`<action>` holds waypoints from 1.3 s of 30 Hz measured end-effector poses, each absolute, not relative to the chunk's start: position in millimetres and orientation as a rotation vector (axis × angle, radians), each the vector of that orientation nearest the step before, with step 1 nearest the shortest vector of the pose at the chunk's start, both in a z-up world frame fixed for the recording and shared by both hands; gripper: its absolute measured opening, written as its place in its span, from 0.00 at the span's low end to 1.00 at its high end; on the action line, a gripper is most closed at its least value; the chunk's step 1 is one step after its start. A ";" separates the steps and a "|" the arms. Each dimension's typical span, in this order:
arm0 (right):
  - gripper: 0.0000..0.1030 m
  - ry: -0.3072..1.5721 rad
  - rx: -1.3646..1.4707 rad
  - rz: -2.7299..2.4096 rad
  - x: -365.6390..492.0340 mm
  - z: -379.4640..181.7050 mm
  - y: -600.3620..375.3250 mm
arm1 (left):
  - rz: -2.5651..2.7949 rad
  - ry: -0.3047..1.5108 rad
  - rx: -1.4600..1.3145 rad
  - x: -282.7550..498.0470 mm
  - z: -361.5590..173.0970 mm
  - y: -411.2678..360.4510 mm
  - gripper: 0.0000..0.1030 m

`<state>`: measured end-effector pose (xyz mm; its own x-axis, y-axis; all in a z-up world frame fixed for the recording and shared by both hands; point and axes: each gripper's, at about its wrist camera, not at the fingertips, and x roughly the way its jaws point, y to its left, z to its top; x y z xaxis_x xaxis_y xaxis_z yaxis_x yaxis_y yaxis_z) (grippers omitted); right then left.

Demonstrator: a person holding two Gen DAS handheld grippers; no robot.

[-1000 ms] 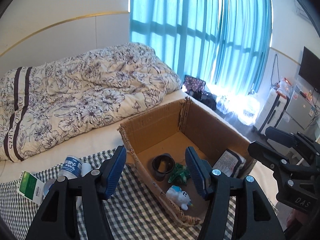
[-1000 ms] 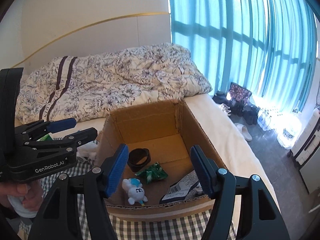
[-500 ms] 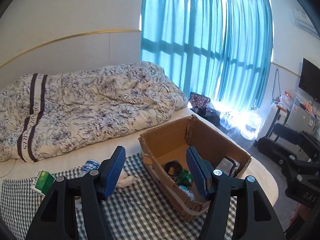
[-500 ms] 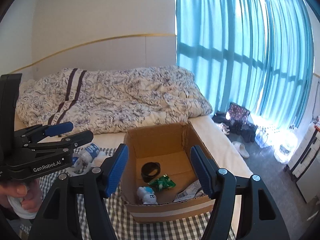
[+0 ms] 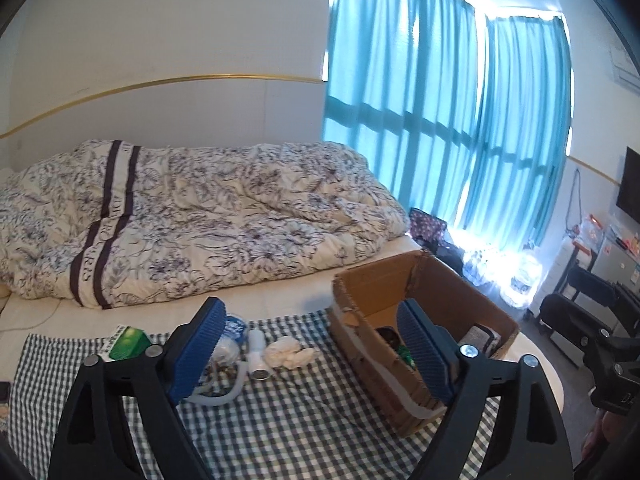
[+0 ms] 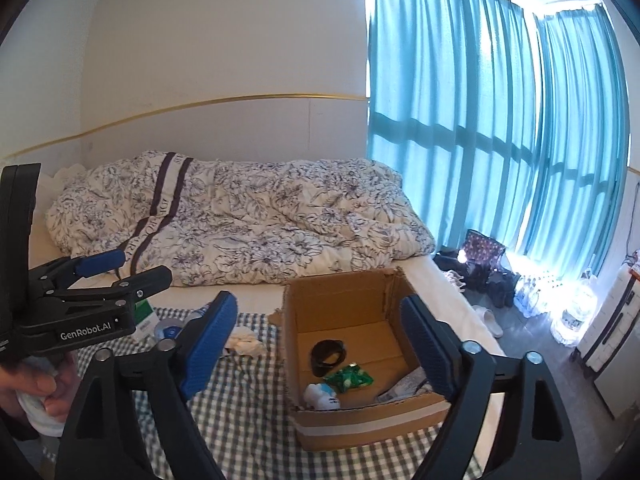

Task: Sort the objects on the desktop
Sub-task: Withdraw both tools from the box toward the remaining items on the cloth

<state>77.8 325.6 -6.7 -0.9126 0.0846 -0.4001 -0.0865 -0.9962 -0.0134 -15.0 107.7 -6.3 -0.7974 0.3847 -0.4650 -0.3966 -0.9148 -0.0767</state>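
Above the bed, both grippers hang with nothing between their blue ribbed pads. The left gripper (image 5: 312, 344) has just been opening its jaws, and they now stand wide and empty; in the right wrist view its black body is seen from the side, with a person's hand (image 6: 38, 384) curled round the grip. The right gripper (image 6: 316, 344) has likewise just been opening and gapes wide, holding nothing.

Below them a green-and-white checked cloth (image 5: 288, 416) is spread over the mattress. On its right part stands an open brown cardboard box (image 6: 344, 300) with a strip of pale tape along its near wall. Inside it lie a black ring-shaped band (image 6: 329, 354), a crumpled green foil packet (image 6: 349, 378), a small white and blue toy figure (image 6: 322, 394) and a printed pale sachet (image 6: 404, 386) near the right wall.

Left of the box, still out on the cloth, lie a crumpled white tissue (image 5: 289, 352), a small white cylindrical bottle (image 5: 256, 354) on its side, a round blue-lidded tub (image 5: 234, 326), a clear curved plastic piece (image 5: 218, 394) partly hidden by the left gripper's pad, and a green and white carton (image 5: 127, 343).

Behind everything a cream quilt with dark floral print (image 5: 208, 220) is heaped along the wall, and turquoise curtains (image 6: 492, 128) cover the bright window.
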 end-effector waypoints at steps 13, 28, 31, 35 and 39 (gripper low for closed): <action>0.98 0.085 -0.637 3.075 54.5 -19.8 299.6 | 2.789 0.012 -0.710 -42.9 -25.2 46.2 1.00; 1.00 0.067 -0.795 3.131 0.7 -57.9 263.0 | 2.895 0.081 -0.859 -83.8 -80.8 -16.3 1.00; 1.00 0.040 -0.831 3.160 -11.3 -68.8 248.7 | 2.908 0.074 -0.901 -91.6 -92.4 -30.5 1.00; 1.00 -0.019 -0.857 3.184 -23.9 -83.8 229.1 | 2.919 0.060 -0.957 -102.3 -106.5 -48.0 1.00; 1.00 -0.038 -0.913 3.197 -39.2 -98.5 214.4 | 2.923 0.070 -0.992 -113.0 -117.9 -58.5 1.00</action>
